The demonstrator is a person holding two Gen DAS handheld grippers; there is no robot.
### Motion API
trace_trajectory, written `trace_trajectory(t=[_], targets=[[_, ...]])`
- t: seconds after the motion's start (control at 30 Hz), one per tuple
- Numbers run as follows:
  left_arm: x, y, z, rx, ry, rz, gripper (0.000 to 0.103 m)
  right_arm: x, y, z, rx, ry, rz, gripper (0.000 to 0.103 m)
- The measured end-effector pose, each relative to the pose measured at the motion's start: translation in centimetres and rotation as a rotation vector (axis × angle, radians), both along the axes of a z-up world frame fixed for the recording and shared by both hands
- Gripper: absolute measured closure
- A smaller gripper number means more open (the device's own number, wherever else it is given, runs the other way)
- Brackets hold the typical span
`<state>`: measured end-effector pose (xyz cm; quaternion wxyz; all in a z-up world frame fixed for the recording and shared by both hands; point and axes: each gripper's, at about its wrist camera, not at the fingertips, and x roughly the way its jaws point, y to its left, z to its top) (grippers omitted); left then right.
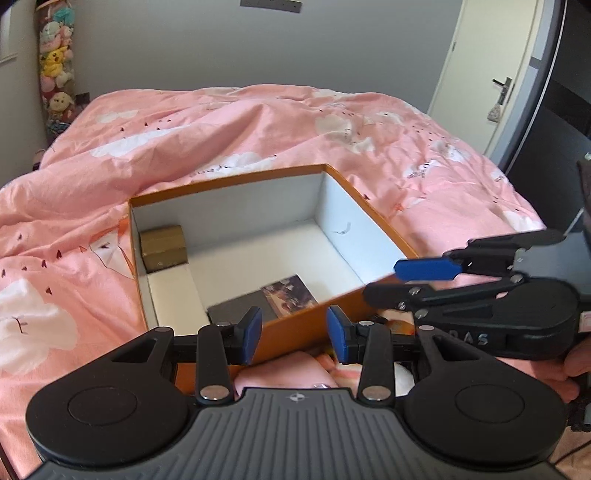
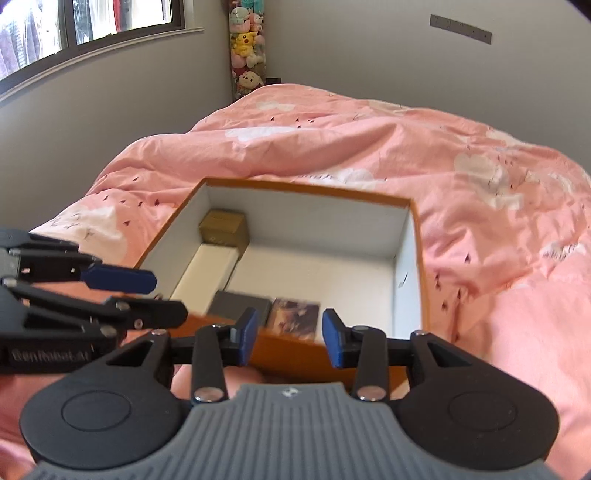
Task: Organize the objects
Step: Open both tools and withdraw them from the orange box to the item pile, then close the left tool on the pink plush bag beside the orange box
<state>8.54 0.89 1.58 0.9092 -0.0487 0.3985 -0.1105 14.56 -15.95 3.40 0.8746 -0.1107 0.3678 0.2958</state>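
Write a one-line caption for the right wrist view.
Open right gripper before orange box on pink bed.

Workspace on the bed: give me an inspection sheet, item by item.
Surface: bed with pink duvet, rumpled.
Job's things: open orange box on the duvet; inside, a gold box in the far left corner, a white box before it, a dark box and a picture card at the near wall.
Clutter: something patterned lies on the duvet before the box, too hidden to name.
Grippers: left gripper and right gripper both with jaws open, holding nothing, at the box's near wall.
Cables: nothing seen.
Surroundings: plush toys stacked in the corner, window, door.
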Motion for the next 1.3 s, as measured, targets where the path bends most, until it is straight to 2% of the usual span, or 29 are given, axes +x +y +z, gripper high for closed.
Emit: trace_trajectory(t=[0.13,0.33,0.43,0.47,0.5,0.6,0.83,0.97,1.1,1.23,1.27,1.3], targets=[[-1.4,0.6,-1.3,-0.037,0.077,-0.040,0.058,-1.7,-0.6,-1.8,0.000,0.061,-0.005,0.063],[-3.2,1.8,-4.8,-0.016,0.198,-0.025,0.058,-3.0,-2.0,-4.6,-0.012,0.159,-0.046,0.063],[-3.5,2.1,-6.1,-0.029,0.237,-0.012,0.057,-3.6,-2.3,-5.9,-0.022,0.199,-0.046,0.063],[-3.5,2.0,-6.4,-0.029,0.243,-0.017,0.054,-3.8,-2.2,-6.3,-0.026,0.213,-0.036,0.063],[-3.6,1.8,-6.7,-0.024,0.246,-0.031,0.051,-4.1,-2.2,-6.7,-0.030,0.225,-0.027,0.063],[-3.4,0.8,-7.8,0.026,0.266,-0.054,0.051,-4.5,-1.6,-7.5,-0.051,0.248,0.015,0.063],[-3.1,-1.2,-8.8,0.136,0.234,-0.101,0.051,-5.1,0.4,-8.6,-0.140,0.221,0.138,0.063],[-2.7,-1.0,-7.9,0.108,0.185,-0.088,0.060,-5.0,1.2,-8.9,-0.158,0.194,0.187,0.063],[-2.0,-1.0,-7.1,0.114,0.135,-0.070,0.061,-4.3,1.9,-8.7,-0.162,0.140,0.192,0.064],[-1.3,-0.7,-7.0,0.121,0.124,-0.060,0.061,-3.0,2.3,-8.3,-0.153,0.092,0.173,0.065],[-1.2,-0.6,-7.1,0.128,0.119,-0.056,0.061,-2.7,2.3,-8.2,-0.148,0.084,0.175,0.066],[-1.2,-0.5,-7.1,0.136,0.117,-0.057,0.060,-2.4,2.4,-8.2,-0.136,0.084,0.180,0.072]])
